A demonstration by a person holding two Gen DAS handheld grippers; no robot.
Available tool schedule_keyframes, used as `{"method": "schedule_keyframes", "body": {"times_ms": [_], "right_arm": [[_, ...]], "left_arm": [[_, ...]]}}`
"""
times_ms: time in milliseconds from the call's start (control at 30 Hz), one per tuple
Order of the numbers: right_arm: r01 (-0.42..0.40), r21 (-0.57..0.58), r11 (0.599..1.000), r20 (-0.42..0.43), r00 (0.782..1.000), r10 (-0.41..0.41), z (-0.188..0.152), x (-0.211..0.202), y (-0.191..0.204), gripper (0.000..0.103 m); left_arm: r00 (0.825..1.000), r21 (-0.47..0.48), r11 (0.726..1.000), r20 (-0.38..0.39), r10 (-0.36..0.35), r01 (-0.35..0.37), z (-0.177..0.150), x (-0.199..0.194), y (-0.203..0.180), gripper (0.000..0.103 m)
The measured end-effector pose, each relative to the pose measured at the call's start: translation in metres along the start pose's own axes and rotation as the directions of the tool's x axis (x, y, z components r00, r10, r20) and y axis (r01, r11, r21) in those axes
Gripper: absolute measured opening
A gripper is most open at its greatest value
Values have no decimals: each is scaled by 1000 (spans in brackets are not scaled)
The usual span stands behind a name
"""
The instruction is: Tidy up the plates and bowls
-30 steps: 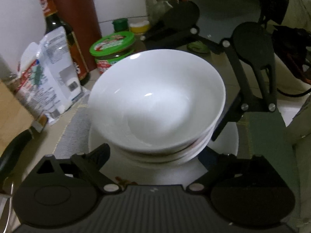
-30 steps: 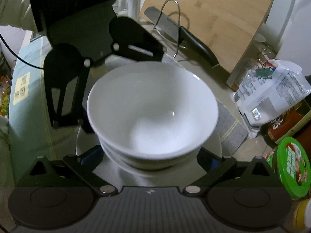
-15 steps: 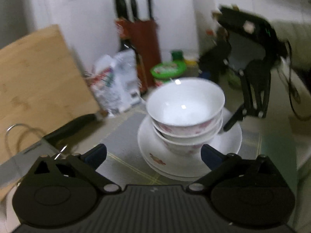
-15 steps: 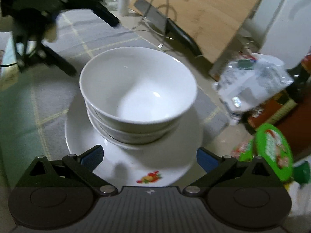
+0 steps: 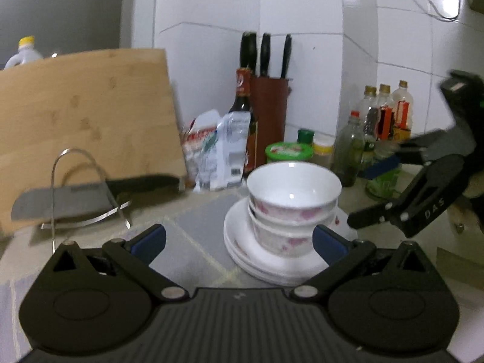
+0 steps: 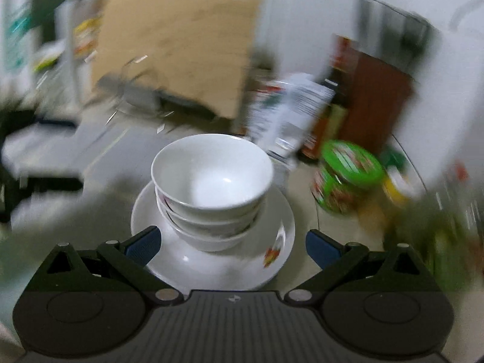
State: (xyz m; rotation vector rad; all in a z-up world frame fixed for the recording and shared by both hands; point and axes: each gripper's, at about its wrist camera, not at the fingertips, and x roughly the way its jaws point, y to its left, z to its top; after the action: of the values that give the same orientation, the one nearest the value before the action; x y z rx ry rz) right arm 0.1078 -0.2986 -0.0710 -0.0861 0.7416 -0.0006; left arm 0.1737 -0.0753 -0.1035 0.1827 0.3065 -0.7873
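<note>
White tile and a cluttered kitchen corner fill your left wrist view: a knife block (image 5: 270, 112), sauce bottles, a bamboo cutting board (image 5: 87, 127) leaning on the wall, and a cleaver on a wire stand (image 5: 72, 199). Your bowls (image 5: 292, 202) are nested and sitting on the stacked plates (image 5: 242, 242) on the grey-tiled surface. Your left gripper (image 5: 239, 240) has its jaws spread wide with nothing in them; the stack only looks close to the right pad, it isn't touched. The right gripper (image 5: 423, 199) hangs off to the side, also clear of the dishes.

Right wrist view is badly smeared, but the middle is readable: the same bowls (image 6: 211, 181) on the plates (image 6: 278, 220), a green-lidded jar (image 6: 348, 178) just beside them. The right gripper's (image 6: 231, 245) jaws are released too, holding nothing.

Looks to me like the stacking step is done. If more dishes are around, I can't see them, so your next move is probably just checking the pile sits centred.
</note>
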Motion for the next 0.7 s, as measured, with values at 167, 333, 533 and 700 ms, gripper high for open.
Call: {"method": "schedule_keyframes", "body": {"times_ms": [167,333,533,700], "right_arm": [[90,228,970,-66,995,-76,-23,-15,29,103],[153,250,956,-118,985,-127,-28,-31,58,103],[209,256,944,-109,976,-186,-25,-54,70,103],[210,287,935,-93,977,-191,-24,-69,74,103]], "left_arm": [[991,-101,992,-118,57,-69,0,-7,-9,102],[979,-131,981,-166,118,-141,1,-26,-19,102],[969,-107,977,-187,164,-186,4,-47,-24,102],[964,-98,973,-187,188,-209,11,-57,-27,102]]}}
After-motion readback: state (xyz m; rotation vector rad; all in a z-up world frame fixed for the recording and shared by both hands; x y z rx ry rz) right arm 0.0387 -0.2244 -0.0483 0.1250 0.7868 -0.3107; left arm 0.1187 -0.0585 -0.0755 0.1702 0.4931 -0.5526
